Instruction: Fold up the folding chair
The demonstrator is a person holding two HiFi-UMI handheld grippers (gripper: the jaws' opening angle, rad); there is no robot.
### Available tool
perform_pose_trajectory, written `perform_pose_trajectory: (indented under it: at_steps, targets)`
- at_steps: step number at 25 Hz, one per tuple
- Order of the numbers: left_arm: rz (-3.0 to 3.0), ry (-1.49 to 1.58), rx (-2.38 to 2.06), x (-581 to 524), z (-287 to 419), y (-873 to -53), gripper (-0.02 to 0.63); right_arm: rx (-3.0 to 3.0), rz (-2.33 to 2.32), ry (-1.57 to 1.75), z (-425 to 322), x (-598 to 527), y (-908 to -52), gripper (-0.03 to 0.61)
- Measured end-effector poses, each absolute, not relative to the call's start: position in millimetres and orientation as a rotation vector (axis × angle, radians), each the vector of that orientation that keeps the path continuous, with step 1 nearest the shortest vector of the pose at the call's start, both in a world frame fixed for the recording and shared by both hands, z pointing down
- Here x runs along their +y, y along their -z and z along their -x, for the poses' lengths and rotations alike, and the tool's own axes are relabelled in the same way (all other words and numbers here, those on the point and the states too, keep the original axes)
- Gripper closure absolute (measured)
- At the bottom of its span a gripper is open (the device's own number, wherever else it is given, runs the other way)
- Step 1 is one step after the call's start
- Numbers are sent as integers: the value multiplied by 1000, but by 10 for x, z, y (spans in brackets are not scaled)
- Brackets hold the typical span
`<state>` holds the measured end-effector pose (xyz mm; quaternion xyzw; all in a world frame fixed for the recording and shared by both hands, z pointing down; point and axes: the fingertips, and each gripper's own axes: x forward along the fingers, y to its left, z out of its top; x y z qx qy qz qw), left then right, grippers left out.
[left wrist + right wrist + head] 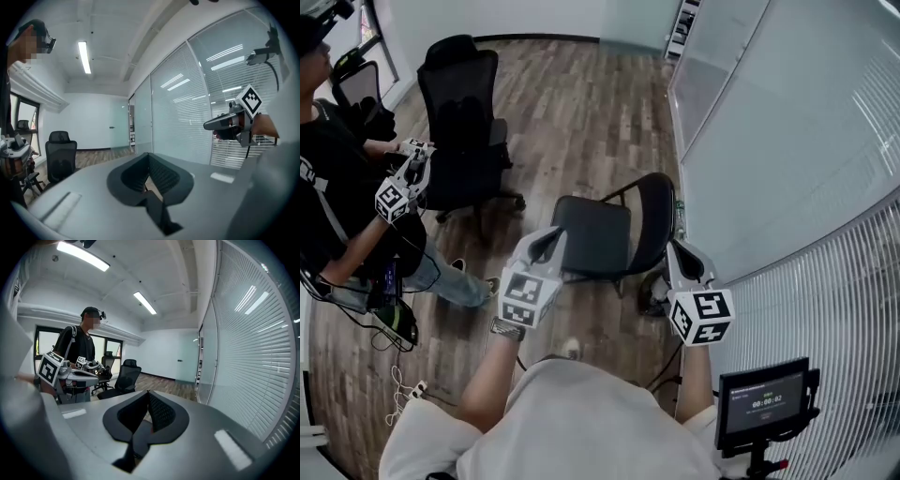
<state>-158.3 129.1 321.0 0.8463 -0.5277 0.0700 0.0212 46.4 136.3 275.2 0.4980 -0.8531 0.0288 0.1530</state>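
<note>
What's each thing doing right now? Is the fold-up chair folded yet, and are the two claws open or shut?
folding chair: unfolded, standing on the floor, not touched by either gripper
left gripper: shut, holding nothing
right gripper: shut, holding nothing
office chair: upright, nobody sitting in it
small screen: switched on

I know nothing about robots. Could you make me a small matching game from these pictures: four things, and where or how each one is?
Things:
1. folding chair
2. office chair
3. small screen
4. left gripper

Places or states:
A. jaws shut, nothing between them
B. bottom right, beside the blinds
C. unfolded, seat down, by the glass wall
D. upper left, near a second person

Pairs: 1-C, 2-D, 3-B, 4-A.
</note>
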Motion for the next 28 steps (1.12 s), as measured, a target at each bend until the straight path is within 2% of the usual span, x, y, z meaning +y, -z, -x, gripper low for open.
perform_pose_trajectory:
  at_steps: [16, 28]
  targets:
    - [-2567, -253, -1582, 1250, 1740, -3320, 624, -2398, -1452, -114, -414, 1278, -2730, 575]
    - [-2499, -289, -1630, 874, 1326, -3389, 623, -2500, -1370, -140, -777, 736, -2797, 575]
